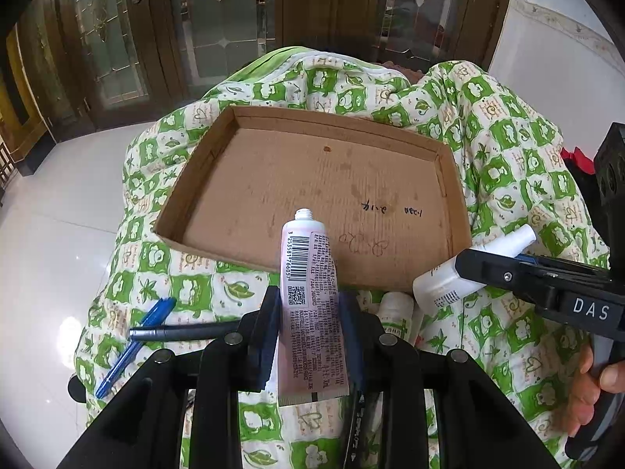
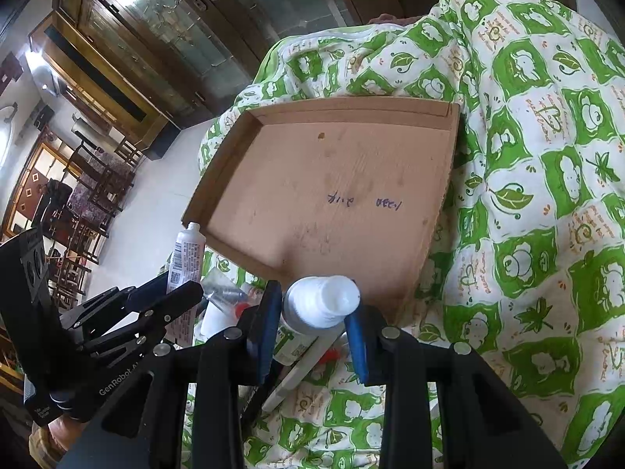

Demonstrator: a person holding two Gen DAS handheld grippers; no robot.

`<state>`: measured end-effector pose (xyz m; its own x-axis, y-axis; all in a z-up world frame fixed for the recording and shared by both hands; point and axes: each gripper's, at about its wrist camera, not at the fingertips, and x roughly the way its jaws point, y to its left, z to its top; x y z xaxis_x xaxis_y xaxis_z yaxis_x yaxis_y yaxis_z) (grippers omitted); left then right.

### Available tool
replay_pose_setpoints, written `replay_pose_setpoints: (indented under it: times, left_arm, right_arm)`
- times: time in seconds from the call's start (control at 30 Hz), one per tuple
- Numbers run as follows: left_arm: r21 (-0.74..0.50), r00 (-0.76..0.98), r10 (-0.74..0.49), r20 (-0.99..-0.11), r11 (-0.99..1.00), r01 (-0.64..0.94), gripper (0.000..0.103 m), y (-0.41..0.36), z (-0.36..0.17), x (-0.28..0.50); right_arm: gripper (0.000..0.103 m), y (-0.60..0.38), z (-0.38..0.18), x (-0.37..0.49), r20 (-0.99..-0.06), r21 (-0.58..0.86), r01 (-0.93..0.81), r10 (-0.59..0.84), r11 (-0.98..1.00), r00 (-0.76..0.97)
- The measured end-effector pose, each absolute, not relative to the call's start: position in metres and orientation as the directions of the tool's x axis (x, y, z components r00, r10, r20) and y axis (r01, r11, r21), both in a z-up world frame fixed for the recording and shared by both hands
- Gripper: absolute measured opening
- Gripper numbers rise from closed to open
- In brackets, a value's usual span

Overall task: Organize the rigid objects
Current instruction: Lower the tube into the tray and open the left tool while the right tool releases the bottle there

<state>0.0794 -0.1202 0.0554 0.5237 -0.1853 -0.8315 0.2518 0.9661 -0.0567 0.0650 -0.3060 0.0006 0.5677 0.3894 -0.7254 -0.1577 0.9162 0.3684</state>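
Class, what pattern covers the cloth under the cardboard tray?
Green-and-white checks with leaves on the cloth, clearest in the right wrist view.

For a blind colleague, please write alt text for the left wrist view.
The left hand-held gripper holds a capless white tube near an empty cardboard tray on a green patterned quilt. The right hand-held gripper holds a white bottle.

You had one cardboard tray (image 1: pixel 441 179), one tube (image 1: pixel 312 308) and two white bottles (image 1: pixel 461 273) (image 1: pixel 396 312) in sight. Two pens lay nearby, one blue (image 1: pixel 133 348), one dark (image 1: pixel 183 332).
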Motion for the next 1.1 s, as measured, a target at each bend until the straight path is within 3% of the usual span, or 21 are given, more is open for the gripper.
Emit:
replay_pose_setpoints:
  times: [0.5,0.97,1.0,1.1]
  left_arm:
    - [-0.104,0.450,-0.216,-0.867,0.960,0.260,0.031,-0.148,0.030,0.160]
    - [-0.127,0.413,-0.208,-0.887,0.969,0.214,0.032,-0.137,-0.005,0.197]
    - [-0.127,0.414,-0.208,-0.886,0.969,0.214,0.034,-0.137,-0.004,0.196]
    - [-0.134,0.429,-0.216,-0.877,0.968,0.213,0.065,-0.135,0.003,0.191]
  right_arm:
    - [0.030,-0.308,-0.020,0.127,-0.811,0.363,-0.093,0.363,0.927,0.459]
    - [0.030,-0.305,-0.040,0.167,-0.822,0.382,-0.050,0.364,0.923,0.438]
    - [0.030,-0.305,-0.040,0.167,-0.822,0.383,-0.048,0.363,0.923,0.439]
    - [0.031,-0.308,-0.040,0.165,-0.809,0.399,-0.040,0.373,0.916,0.454]
